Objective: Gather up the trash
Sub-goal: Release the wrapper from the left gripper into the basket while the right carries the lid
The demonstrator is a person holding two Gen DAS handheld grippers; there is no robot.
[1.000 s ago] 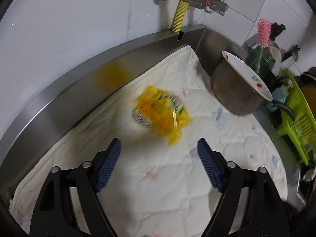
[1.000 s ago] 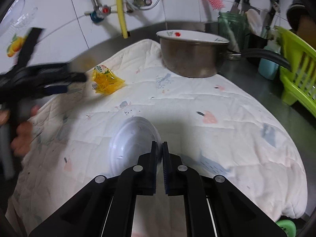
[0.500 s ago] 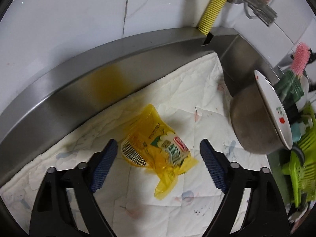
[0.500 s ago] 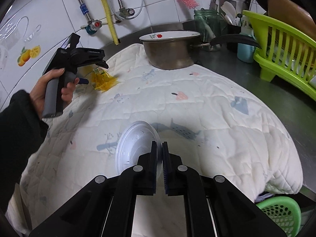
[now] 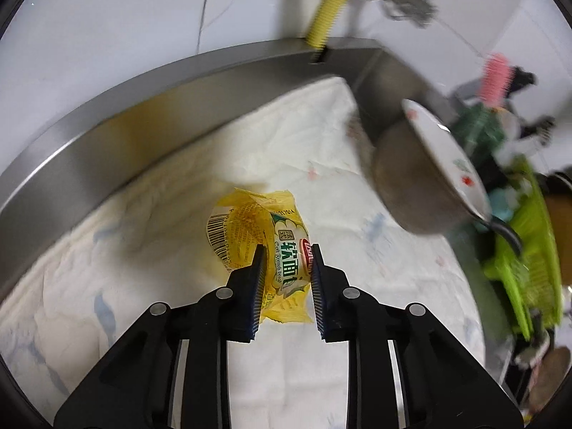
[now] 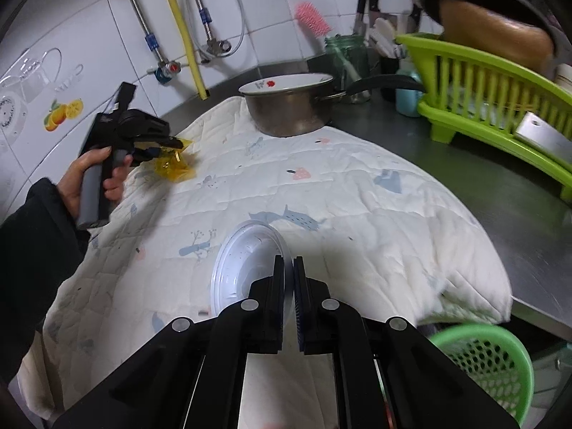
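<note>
The left gripper (image 5: pixel 287 255) has just been closing and now its pads press both sides of the yellow wrapper (image 5: pixel 257 236), which lies on the white quilt (image 5: pixel 150 250) near the steel wall at 11 o'clock of the quilt in the right wrist view; a hand (image 6: pixel 93 182) in a dark sleeve holds this gripper there. The right gripper (image 6: pixel 289 268) is closed on the rim of a clear plastic lid (image 6: pixel 246 261), over the quilt at 6 o'clock. A pot (image 6: pixel 289 111) stands at 12 o'clock, a green rack (image 6: pixel 493 107) at 2 o'clock, and a green basket (image 6: pixel 489 361) at 5 o'clock.
</note>
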